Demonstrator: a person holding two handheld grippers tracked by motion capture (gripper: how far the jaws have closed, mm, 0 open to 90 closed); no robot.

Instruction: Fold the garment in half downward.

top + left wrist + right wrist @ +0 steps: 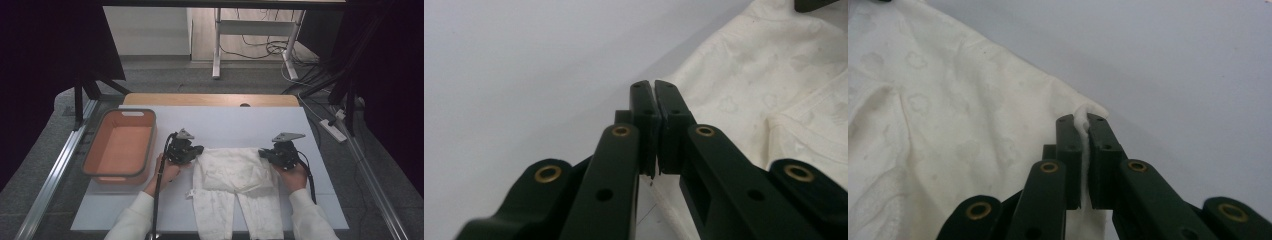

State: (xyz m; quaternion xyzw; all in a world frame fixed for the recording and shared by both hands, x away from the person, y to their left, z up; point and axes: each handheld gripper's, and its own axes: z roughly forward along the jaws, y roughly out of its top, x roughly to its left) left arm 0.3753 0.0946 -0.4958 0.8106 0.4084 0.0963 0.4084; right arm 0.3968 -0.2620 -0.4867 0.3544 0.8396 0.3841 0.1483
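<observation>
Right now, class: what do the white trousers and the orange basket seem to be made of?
White trousers: likely soft woven cotton, matte, with a faint printed pattern; it creases and bunches between the right gripper jaws. Orange basket: apparently moulded plastic, smooth, with a stiff grey rim.

No text, label, brand or number is showing legibly anywhere; a small tag on the white garment [235, 172] is too small to read.
</observation>
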